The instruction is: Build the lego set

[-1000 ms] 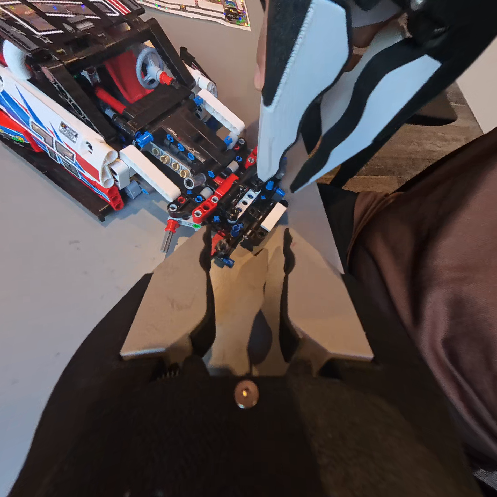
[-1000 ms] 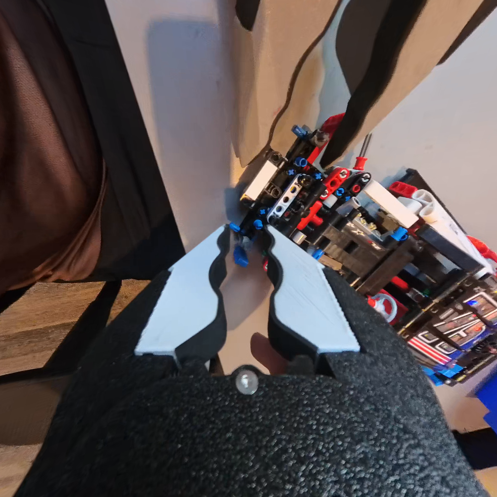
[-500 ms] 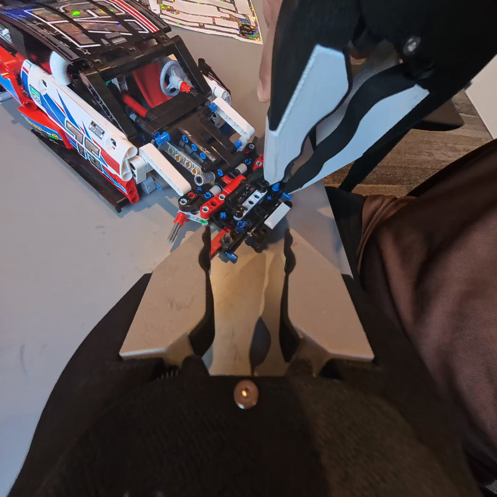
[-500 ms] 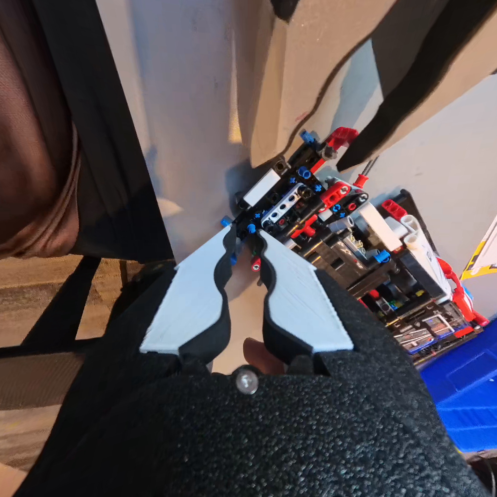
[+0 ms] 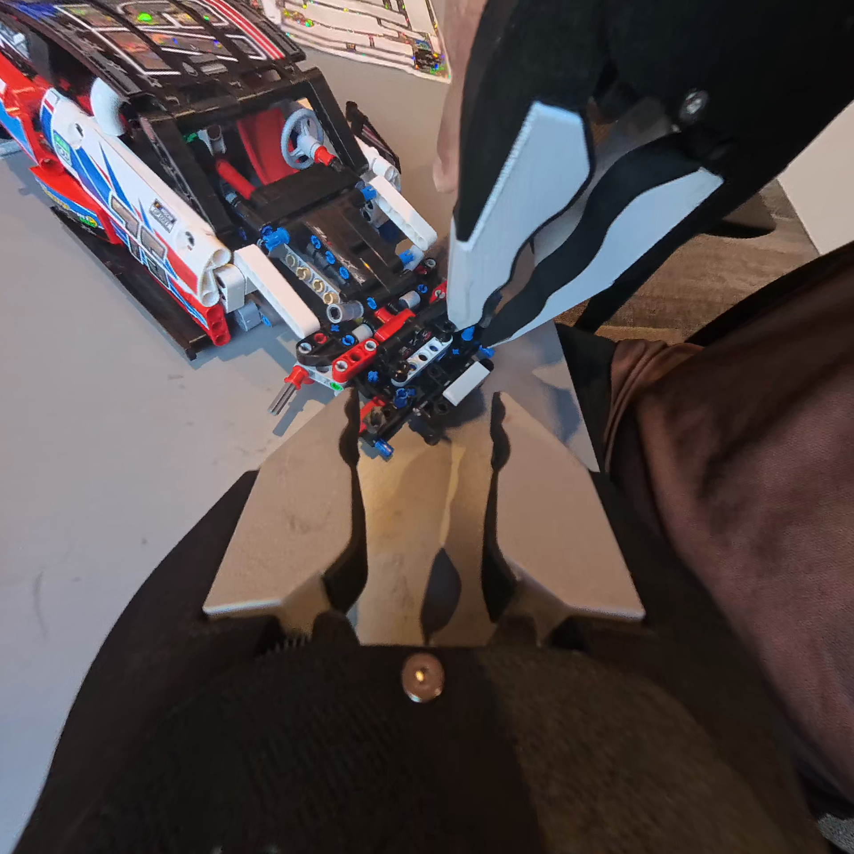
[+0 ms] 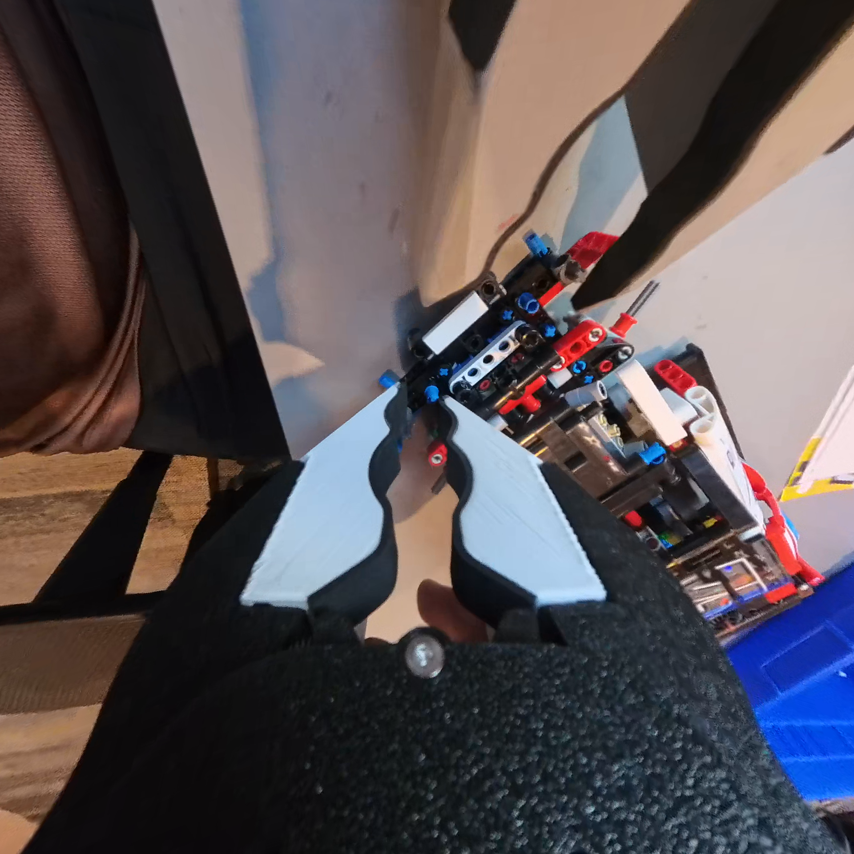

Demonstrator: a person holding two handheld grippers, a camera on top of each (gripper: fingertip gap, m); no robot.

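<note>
Since the earlier frames, more of the Lego race car [image 5: 194,222] has come into the left wrist view, and the blue bin [image 6: 804,693] fills more of the right wrist view's lower right corner. This red, white and blue car lies on a grey table [image 5: 92,462], its unfinished black front frame [image 5: 406,365] near the table's edge by the person's brown clothing [image 5: 739,485]. At that frame's near end, the left gripper [image 5: 423,406] has its jaws wide apart around the frame's tip. From the right side, the right gripper [image 6: 423,399] has its jaws narrow, tips pressed at blue pins; whether they pinch one cannot be told. A printed sheet [image 5: 369,27] lies on the far side.
</note>
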